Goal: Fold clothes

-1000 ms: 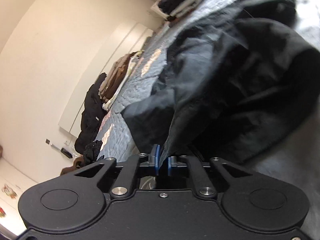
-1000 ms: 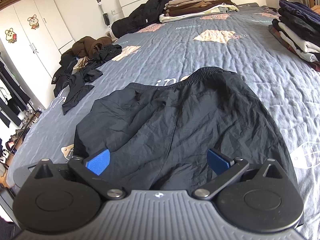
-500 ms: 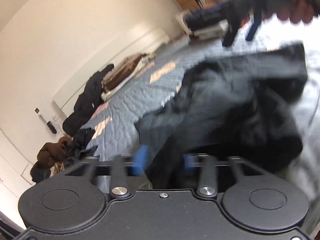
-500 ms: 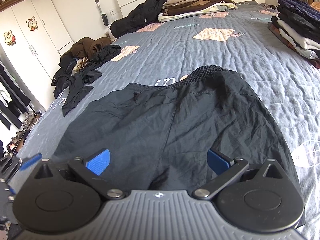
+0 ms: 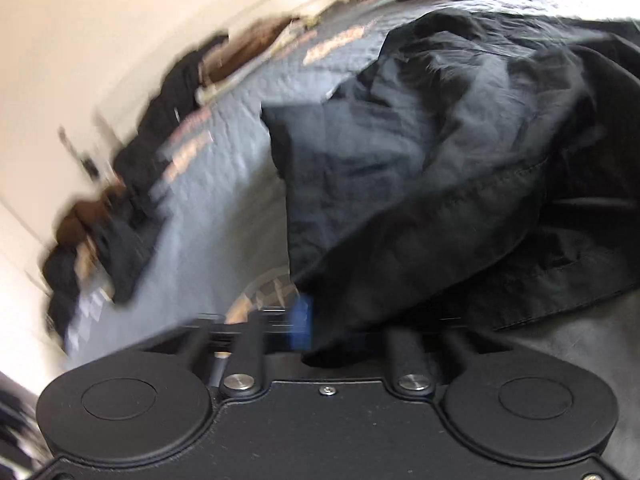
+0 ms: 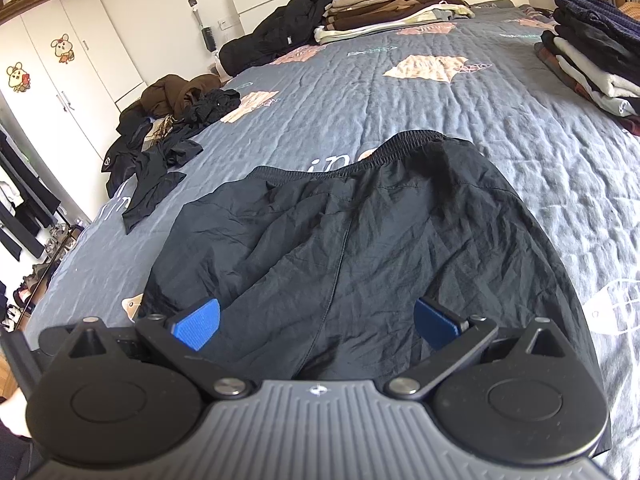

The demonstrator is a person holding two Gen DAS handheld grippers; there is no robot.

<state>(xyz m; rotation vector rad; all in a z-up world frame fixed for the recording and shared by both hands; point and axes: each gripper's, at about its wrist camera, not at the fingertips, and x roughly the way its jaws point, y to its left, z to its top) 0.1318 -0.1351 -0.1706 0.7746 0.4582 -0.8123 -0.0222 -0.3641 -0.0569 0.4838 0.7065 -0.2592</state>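
Note:
Black shorts (image 6: 360, 248) lie flat on the grey quilt (image 6: 400, 92), elastic waistband at the far end, leg hems toward me. My right gripper (image 6: 316, 324) hovers open over the near hems, with its blue pads (image 6: 196, 322) wide apart and holding nothing. In the blurred left wrist view the shorts (image 5: 440, 160) fill the right side at the quilt's edge. My left gripper (image 5: 348, 332) sits against the left leg hem. Its jaws stand apart; one blue pad (image 5: 300, 324) shows and cloth drapes over the other finger.
Folded piles (image 6: 392, 8) and a black jacket (image 6: 288, 32) lie by the headboard. Another folded stack (image 6: 592, 52) sits at the right edge. A heap of unfolded dark and brown clothes (image 6: 168, 128) is at the bed's left, beside a white wardrobe (image 6: 60, 72).
My left gripper was shut on the shorts' left leg hem; it has opened and swung, and that leg now lies flat. My right gripper has stayed open in place.

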